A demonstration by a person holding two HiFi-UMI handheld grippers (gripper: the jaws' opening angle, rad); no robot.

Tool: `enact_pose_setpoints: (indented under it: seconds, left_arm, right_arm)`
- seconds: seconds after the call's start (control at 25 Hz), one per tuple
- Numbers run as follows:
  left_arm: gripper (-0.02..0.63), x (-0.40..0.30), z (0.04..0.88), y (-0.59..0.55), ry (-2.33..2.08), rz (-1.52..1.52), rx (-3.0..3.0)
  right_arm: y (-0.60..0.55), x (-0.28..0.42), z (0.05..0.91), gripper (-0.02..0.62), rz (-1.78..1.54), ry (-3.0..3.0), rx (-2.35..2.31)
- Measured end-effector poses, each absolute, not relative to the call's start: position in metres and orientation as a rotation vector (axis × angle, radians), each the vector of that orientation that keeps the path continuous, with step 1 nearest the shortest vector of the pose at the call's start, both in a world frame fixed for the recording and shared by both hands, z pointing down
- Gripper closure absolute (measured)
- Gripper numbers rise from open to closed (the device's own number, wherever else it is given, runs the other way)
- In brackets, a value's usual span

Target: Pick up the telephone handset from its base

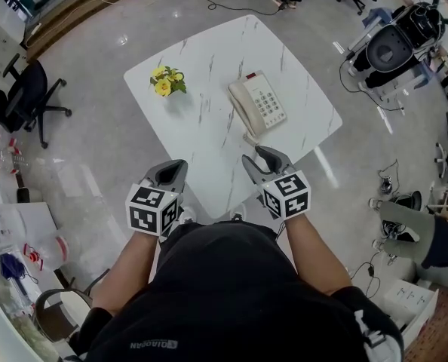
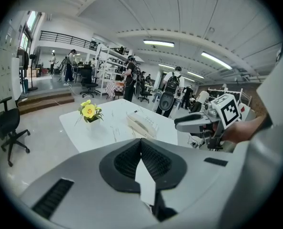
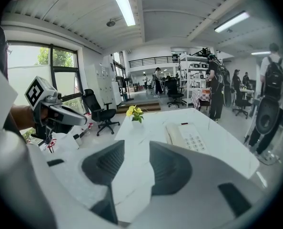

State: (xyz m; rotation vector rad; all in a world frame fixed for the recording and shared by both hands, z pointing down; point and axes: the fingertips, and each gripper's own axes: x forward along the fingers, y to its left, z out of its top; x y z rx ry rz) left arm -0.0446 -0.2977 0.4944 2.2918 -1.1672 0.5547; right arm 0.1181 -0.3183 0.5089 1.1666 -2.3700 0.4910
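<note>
Head view shows our right gripper with jaws apart and empty and our left gripper with jaws together, both near the white marbled table. We should reach forward and close squarely across the middle of the cream plastic telephone handset. It lies cradled on its keypad base, long axis running away from us, far end leaning left.
</note>
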Motion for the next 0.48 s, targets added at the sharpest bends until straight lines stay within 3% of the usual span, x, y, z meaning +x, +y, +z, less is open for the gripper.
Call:
enact_pose_setpoints:
  seconds: [0.48]
  left_arm:
    - [0.604,-0.064,0.503,-0.287,-1.225,0.569,2.234]
  right_arm:
    - [-0.397,0.141,0.53,0.433,0.435,-2.276,1.214]
